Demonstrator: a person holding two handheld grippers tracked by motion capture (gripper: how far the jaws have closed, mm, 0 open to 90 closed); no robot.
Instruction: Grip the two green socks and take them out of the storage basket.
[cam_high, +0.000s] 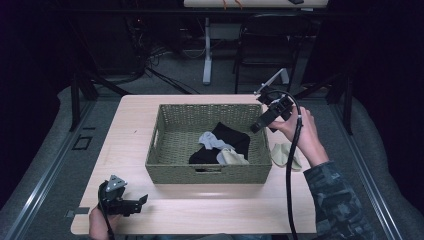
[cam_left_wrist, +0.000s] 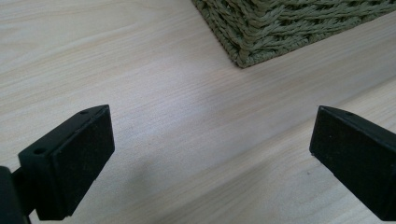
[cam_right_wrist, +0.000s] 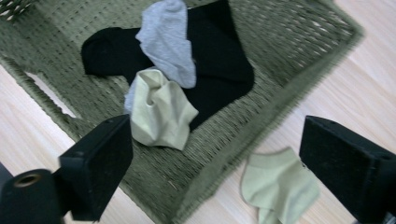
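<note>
A green woven basket (cam_high: 207, 173) (cam_right_wrist: 299, 42) stands mid-table. In it lie a black sock (cam_high: 230, 136) (cam_right_wrist: 219, 60), a grey sock (cam_high: 212, 141) (cam_right_wrist: 168, 42) and a pale yellow-green sock (cam_high: 231, 157) (cam_right_wrist: 161, 109). A matching pale sock (cam_high: 286, 155) (cam_right_wrist: 278, 184) lies on the table just right of the basket. My right gripper (cam_high: 256, 127) (cam_right_wrist: 215, 123) hangs open above the basket's right rim, nothing between its jaws. My left gripper (cam_high: 143, 199) (cam_left_wrist: 210, 116) rests open low over the bare table near the front left, short of the basket's corner (cam_left_wrist: 261, 32).
The light wooden table (cam_high: 130, 130) has bare room left of and in front of the basket. A cable trails from the right gripper over the person's forearm (cam_high: 330, 190). Behind the table stand a dark chair (cam_high: 270, 45) and a white desk leg (cam_high: 207, 55).
</note>
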